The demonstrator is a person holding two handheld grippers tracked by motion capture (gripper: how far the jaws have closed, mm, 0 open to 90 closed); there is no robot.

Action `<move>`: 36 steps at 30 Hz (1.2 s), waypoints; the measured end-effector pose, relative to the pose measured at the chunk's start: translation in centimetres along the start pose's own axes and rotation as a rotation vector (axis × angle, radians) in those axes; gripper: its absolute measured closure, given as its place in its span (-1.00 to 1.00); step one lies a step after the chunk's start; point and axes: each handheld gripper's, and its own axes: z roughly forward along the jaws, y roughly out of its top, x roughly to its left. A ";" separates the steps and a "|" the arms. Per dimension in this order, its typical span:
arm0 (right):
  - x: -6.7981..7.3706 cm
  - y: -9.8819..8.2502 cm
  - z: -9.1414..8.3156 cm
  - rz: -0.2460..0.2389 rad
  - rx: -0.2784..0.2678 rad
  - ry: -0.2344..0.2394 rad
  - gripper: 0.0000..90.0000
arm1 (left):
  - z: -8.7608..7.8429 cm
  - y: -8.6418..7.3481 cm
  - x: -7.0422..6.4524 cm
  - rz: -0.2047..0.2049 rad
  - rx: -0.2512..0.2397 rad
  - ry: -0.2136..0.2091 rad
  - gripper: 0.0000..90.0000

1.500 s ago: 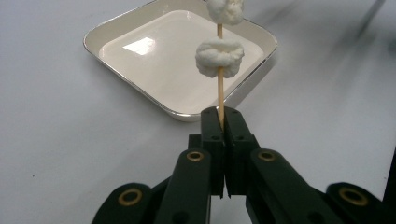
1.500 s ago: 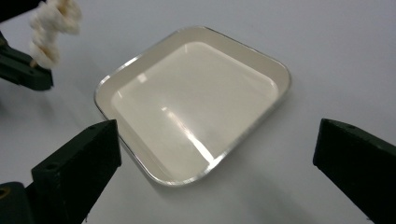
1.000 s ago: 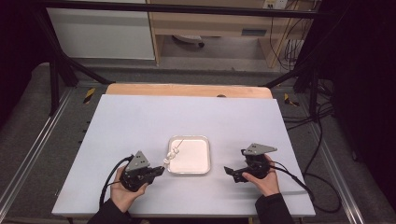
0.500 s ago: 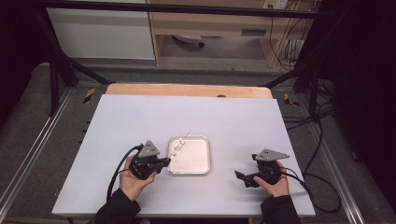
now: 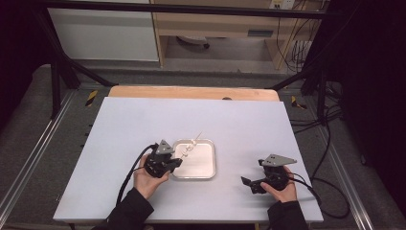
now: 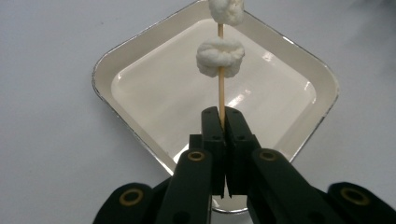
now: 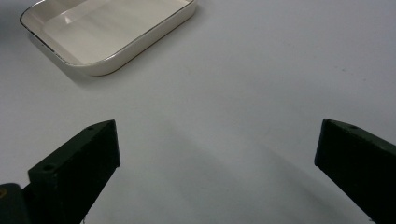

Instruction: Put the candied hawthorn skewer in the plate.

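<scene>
A thin wooden skewer [image 6: 221,91] carries two white marshmallows [image 6: 220,56], the farther one cut by the top edge of the left gripper view. My left gripper [image 6: 223,116] is shut on the skewer's near end and holds it above a shallow white square tray [image 6: 154,88] with a metallic rim. From the high view, the left gripper [image 5: 178,162] sits at the tray's [image 5: 201,165] left rim. The skewer [image 5: 191,145] slants up past the far rim. My right gripper [image 5: 246,184] rests open near the table's front right, its jaws wide apart over bare table [image 7: 217,144], with the tray [image 7: 107,28] off to its upper left.
The white tabletop [image 5: 143,124] has open room all around the tray. A wooden strip [image 5: 191,92] runs along its far edge. Black cables [image 5: 131,175] trail from both grippers toward the front edge. Dark frame rails and floor cables surround the table.
My left gripper has moved right and forward to the tray's rim, and the skewer now slants out past the far rim. My right gripper has drawn away to the right, toward the front edge.
</scene>
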 end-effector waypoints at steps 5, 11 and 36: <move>0.0 -0.1 0.0 0.003 0.000 0.001 -0.98 | 1.2 0.1 -0.2 -0.002 0.034 0.010 0.96; 0.0 -0.1 -0.1 -0.004 0.002 0.004 -0.98 | 2.0 0.1 -0.5 -0.007 0.075 0.027 0.96; 0.0 -0.2 0.1 0.004 0.009 0.011 -0.98 | 1.9 0.2 -0.6 0.006 0.109 0.048 0.71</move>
